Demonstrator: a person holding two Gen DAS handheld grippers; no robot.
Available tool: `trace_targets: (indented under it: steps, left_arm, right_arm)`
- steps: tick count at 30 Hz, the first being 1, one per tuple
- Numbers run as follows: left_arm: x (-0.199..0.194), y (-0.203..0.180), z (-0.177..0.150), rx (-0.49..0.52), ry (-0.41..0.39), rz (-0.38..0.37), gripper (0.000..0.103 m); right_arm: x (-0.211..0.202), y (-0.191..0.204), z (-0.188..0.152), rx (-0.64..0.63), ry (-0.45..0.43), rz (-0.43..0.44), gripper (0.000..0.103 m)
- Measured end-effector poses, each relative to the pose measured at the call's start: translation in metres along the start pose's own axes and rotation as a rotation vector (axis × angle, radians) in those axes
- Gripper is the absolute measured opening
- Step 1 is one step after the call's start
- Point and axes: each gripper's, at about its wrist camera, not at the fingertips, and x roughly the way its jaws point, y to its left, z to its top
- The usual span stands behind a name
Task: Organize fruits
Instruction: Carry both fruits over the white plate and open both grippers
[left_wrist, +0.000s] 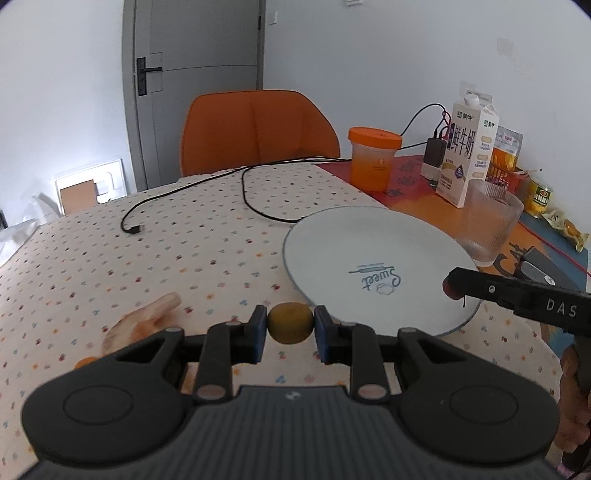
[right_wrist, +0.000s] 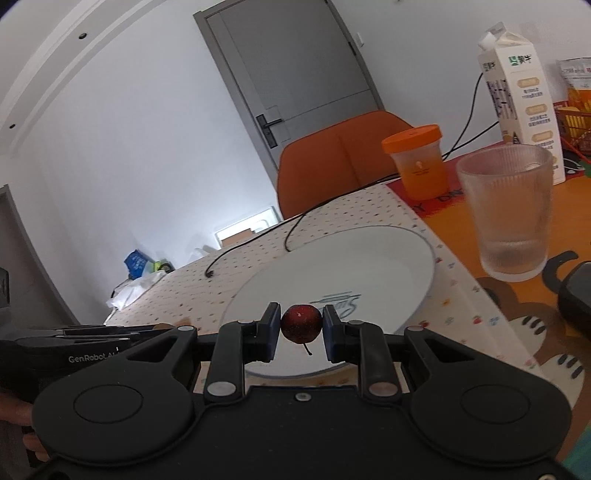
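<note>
My left gripper (left_wrist: 290, 326) is shut on a brown-green kiwi (left_wrist: 290, 322) and holds it above the dotted tablecloth, just left of the white plate (left_wrist: 332, 240). My right gripper (right_wrist: 301, 325) is shut on a small dark red fruit with a stem (right_wrist: 301, 322) and holds it over the near rim of the same plate (right_wrist: 369, 258), which bears the word "Sweet". The right gripper also shows in the left wrist view (left_wrist: 452, 288) at the plate's right edge. The left gripper's body (right_wrist: 74, 350) shows at the left of the right wrist view.
A ribbed glass (left_wrist: 491, 225) stands right of the plate, with an orange-lidded cup (left_wrist: 373, 162), a milk carton (left_wrist: 467, 147) and a can (left_wrist: 537, 199) behind. A black cable (left_wrist: 192, 199) lies across the cloth. Pale and orange items (left_wrist: 144, 325) lie left of my left gripper. An orange chair (left_wrist: 255, 129) stands beyond the table.
</note>
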Motion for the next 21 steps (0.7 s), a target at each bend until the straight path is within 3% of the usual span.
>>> trace_targets:
  steps: [18,21]
  left_arm:
    - [0.039,-0.029,0.013,0.035,0.023,-0.056,0.026]
    - [0.038,-0.031,0.014,0.034,0.018,-0.070,0.030]
  right_arm:
    - [-0.006,-0.014,-0.007,0.021,-0.016,-0.004,0.029]
    - [-0.009,-0.014,-0.008,0.028,-0.015,-0.006,0.030]
